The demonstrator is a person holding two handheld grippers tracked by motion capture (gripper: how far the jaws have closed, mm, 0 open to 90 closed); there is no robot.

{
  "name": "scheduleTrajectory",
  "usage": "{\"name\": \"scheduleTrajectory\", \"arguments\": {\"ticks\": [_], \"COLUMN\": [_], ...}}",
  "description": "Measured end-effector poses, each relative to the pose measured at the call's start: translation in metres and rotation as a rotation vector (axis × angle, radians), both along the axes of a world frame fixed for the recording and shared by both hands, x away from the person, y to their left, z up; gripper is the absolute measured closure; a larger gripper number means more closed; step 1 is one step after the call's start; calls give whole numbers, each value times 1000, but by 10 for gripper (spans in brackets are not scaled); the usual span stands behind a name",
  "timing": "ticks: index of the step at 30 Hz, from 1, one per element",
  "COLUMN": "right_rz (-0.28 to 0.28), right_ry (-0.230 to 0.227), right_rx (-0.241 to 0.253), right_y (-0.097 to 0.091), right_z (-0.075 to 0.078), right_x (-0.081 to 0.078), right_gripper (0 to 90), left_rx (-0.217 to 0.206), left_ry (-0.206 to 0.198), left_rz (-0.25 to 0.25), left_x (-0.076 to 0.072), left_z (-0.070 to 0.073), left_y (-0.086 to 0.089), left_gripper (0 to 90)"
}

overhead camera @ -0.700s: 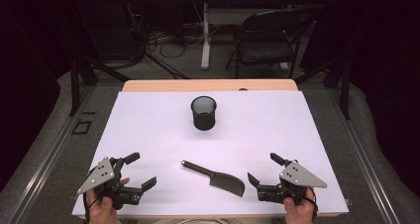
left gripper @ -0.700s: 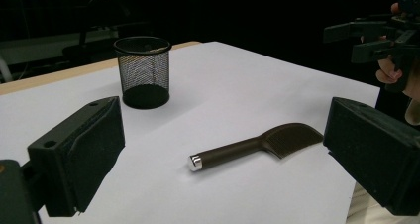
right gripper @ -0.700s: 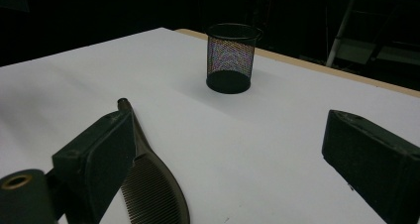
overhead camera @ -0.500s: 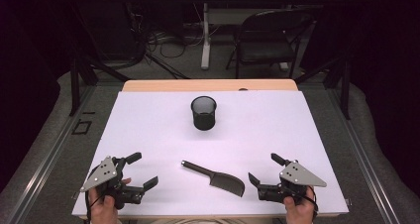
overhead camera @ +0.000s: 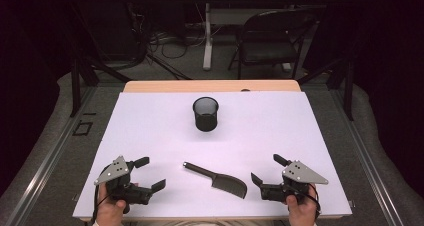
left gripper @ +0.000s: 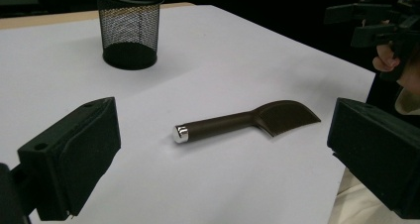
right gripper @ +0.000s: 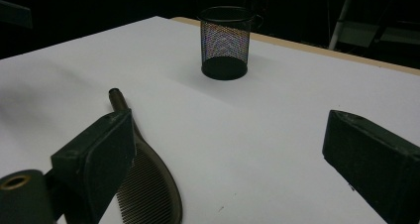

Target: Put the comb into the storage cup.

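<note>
Left gripper [overhead camera: 149, 173] jaws wide apart, holding nothing, right gripper [overhead camera: 265, 169] likewise, comb [overhead camera: 220, 178] lying untouched between them

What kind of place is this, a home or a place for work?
Probably a lab or test room, not a home. A table covered with a plain white sheet stands in a dark room, loose cables lie on the floor behind it, and a folding chair stands there. On the table are a mesh cup and a comb.
</note>
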State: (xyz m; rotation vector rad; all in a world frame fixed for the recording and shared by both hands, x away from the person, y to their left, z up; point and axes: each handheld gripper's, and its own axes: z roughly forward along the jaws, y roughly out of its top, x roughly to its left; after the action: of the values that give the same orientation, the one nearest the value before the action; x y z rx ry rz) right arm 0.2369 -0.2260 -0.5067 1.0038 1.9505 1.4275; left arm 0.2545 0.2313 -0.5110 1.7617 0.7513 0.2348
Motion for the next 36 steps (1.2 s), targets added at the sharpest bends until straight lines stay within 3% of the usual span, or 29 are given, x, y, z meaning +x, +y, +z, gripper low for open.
{"name": "scheduleTrajectory", "arguments": {"ticks": [3,6,8,9,11,24,36], "right_rz": [-1,2,0,-2,-3,-14,-12], "right_ry": [-7,-7,-3,-6,-5,-5,3], "right_rx": [0,-5,-2,-4,-9,-16,-28], "right_y": [0,1,2,3,2,3,4], "right_z": [0,0,0,-1,-1,-1,-2], "right_x": [-1,-1,-1,-1,0,0,0], "right_gripper": [62,62,62,62,62,62,62], "left_rx": [-9,14,52,95,106,101,44], "left_ry": [17,21,18,14,11,36,20], "left_rz": [4,6,17,15,19,49,45], "left_x": [0,1,0,1,1,19,36], "left_z": [-1,-1,-1,0,1,21,50], "left_y": [1,1,-1,-3,-4,-14,-27], "left_gripper": [2,2,2,3,3,4,51]}}
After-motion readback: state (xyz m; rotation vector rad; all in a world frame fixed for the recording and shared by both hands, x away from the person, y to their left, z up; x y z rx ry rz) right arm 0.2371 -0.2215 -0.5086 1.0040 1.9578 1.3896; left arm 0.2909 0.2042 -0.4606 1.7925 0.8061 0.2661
